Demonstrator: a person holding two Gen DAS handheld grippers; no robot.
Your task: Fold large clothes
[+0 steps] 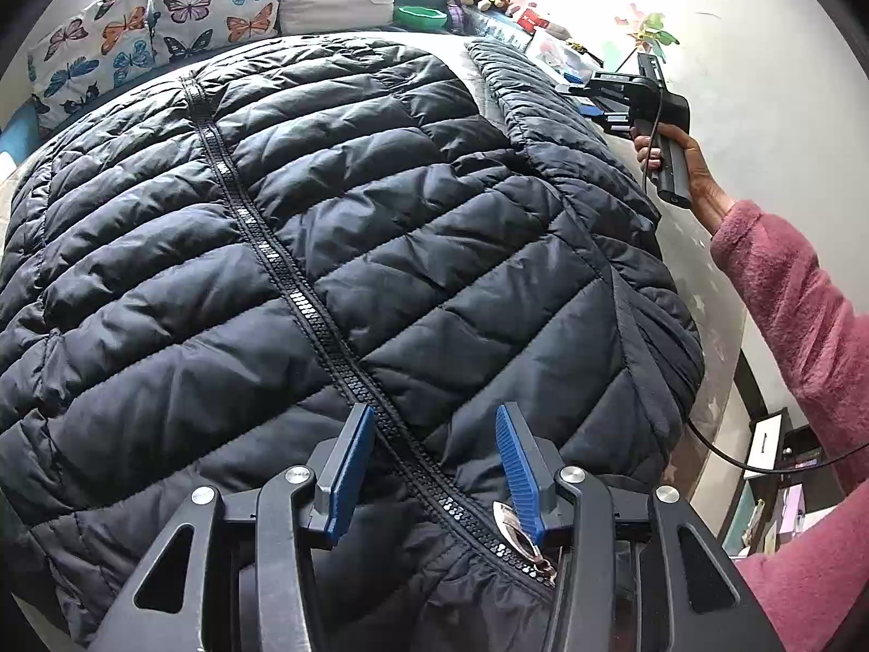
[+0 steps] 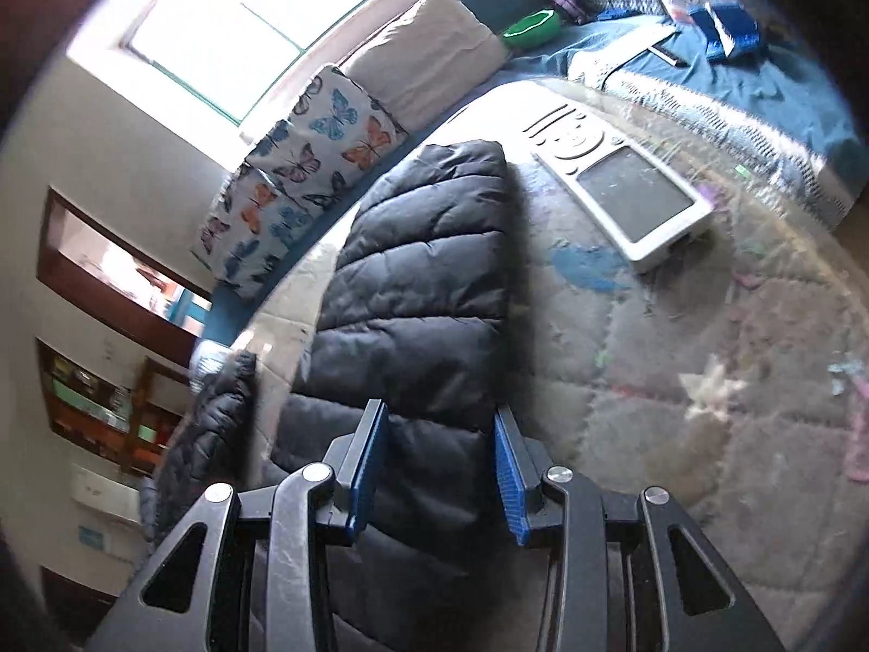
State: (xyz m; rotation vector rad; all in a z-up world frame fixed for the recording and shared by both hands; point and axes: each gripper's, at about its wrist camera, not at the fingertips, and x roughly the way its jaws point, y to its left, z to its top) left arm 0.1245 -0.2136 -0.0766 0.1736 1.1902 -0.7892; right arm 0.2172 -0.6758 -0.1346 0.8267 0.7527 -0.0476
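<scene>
On the bed (image 2: 679, 337), a black quilted jacket (image 1: 337, 250) lay spread flat, front up, its zipper (image 1: 304, 299) closed and one sleeve (image 2: 423, 250) stretched out to the side. No fold appeared made; sleeves and body seemed left to do. The left gripper (image 1: 434, 462) hovered near the zipper's end, fingers spread and empty. The right gripper (image 2: 441, 467) hung over the sleeve, fingers likewise spread. Butterfly pillows (image 1: 146, 27) lined the far edge.

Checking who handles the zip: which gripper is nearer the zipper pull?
Left. The left gripper hangs open over the jacket, the zipper pull by its right finger. The right gripper is far off beside the sleeve.
</scene>
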